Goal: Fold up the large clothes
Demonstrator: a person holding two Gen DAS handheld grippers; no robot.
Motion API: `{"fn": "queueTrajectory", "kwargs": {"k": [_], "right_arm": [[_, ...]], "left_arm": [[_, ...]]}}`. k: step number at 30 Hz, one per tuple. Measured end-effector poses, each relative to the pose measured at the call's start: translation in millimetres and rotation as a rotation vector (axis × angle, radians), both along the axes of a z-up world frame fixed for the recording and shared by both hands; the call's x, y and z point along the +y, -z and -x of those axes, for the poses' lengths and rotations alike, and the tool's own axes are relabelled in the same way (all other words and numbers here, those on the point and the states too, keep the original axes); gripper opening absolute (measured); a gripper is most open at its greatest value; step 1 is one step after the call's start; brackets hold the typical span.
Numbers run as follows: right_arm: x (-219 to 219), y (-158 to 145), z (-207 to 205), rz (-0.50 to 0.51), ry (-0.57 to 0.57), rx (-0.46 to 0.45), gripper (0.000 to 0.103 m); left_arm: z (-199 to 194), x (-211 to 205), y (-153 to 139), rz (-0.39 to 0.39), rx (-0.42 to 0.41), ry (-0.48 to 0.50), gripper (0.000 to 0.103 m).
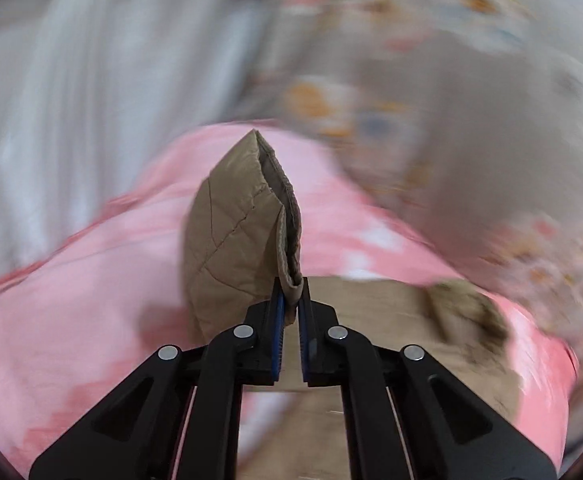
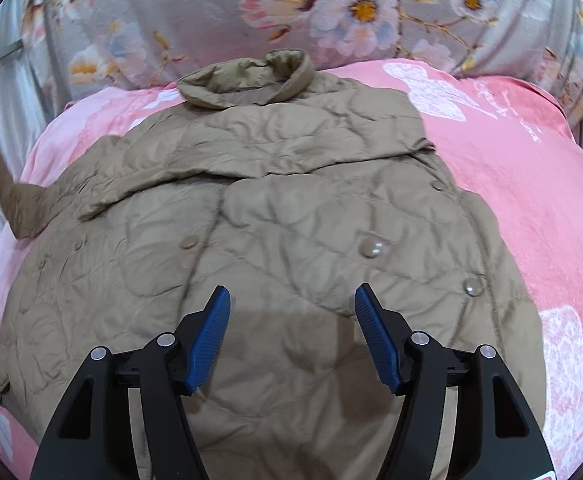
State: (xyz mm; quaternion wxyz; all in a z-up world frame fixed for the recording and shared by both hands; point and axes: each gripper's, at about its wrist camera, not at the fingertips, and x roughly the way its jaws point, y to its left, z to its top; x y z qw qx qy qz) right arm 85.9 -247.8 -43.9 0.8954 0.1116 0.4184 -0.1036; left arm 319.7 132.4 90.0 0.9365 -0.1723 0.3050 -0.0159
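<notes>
A tan quilted jacket [image 2: 275,216] lies spread on a pink blanket [image 2: 531,200], collar [image 2: 247,80] at the far end, one sleeve folded across its chest. My right gripper [image 2: 291,300] is open and empty, hovering over the jacket's lower front. My left gripper [image 1: 290,292] is shut on the cuff of the jacket's other sleeve [image 1: 239,236] and holds it up above the blanket [image 1: 91,280]. The left wrist view is blurred by motion. That lifted sleeve [image 2: 3,184] shows at the far left of the right wrist view.
A grey floral quilt [image 2: 331,12] is bunched along the far side of the pink blanket. White curtain-like fabric [image 1: 71,80] hangs at the left. More of the jacket body [image 1: 431,328] lies below and right of my left gripper.
</notes>
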Motion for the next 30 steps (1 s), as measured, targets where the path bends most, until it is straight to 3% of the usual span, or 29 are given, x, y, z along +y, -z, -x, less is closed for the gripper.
{"fn": "queueTrajectory", "kwargs": {"k": [5,8,12,14,15,16,21,23,26,30], "right_arm": [[-22,-1,3,-0.010,0.044,-0.028,0.063],[-37,1,7,-0.022,0.074,-0.027,0.064],[-53,6,13,-0.036,0.103,-0.018,0.064],[-56,8,14,-0.031,0.109,-0.017,0.064],[-57,8,15,-0.029,0.110,-0.016,0.065],[-59,8,14,-0.031,0.109,-0.017,0.065],[-67,2,5,-0.054,0.100,-0.043,0.066],[-71,-5,-4,-0.082,0.088,-0.067,0.066],[-75,-15,-27,-0.150,0.043,-0.116,0.069],[-78,-19,-73,-0.244,-0.003,-0.119,0.070]], "left_arm": [[0,-131,-10,-0.018,0.001,0.281,0.005],[2,-203,16,-0.056,0.051,0.397,0.006],[5,-259,68,-0.050,0.167,0.486,0.007],[9,-278,93,-0.057,0.227,0.514,0.023],[10,-283,105,-0.055,0.246,0.515,0.047],[15,-286,114,-0.046,0.250,0.512,0.065],[42,-270,98,0.057,0.180,0.597,0.090],[51,-239,79,0.123,0.119,0.602,0.093],[45,-192,63,0.146,0.071,0.507,0.095],[13,-118,81,0.203,0.151,0.309,0.094]]}}
